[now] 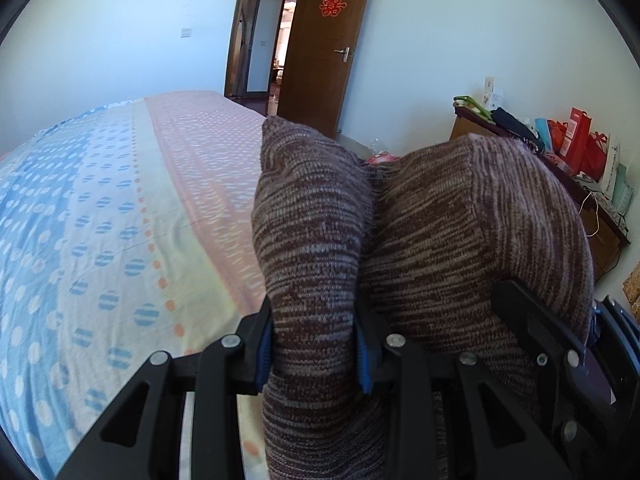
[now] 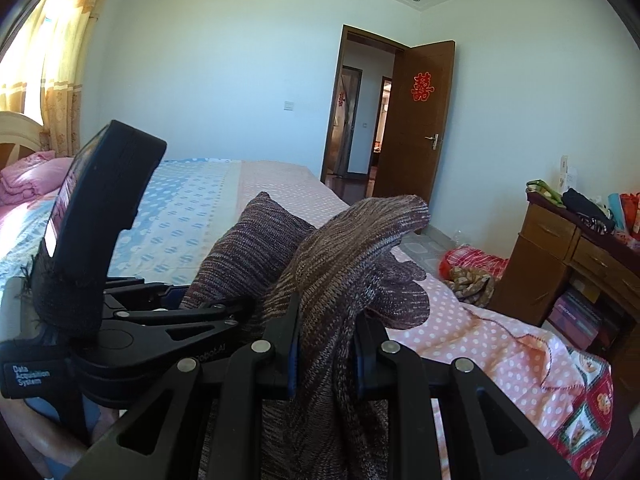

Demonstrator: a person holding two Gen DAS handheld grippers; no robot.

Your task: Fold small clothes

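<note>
Lettering "Data Acquisition System" marks left hand-held gripper (image 2: 240, 312).

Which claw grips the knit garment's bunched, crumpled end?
The right claw: the brown-and-purple striped knit garment bunches and flops there. The left claw pinches a flatter, smoother part.

Knit garment (image 1: 316, 240) hangs over the bed (image 1: 120, 220); open door (image 1: 324, 48) behind, dresser (image 2: 560, 256) right.

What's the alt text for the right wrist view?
The right gripper is shut on a brown knit garment, lifted over a bed. The left gripper beside it clamps another part. An open door is behind.
</note>
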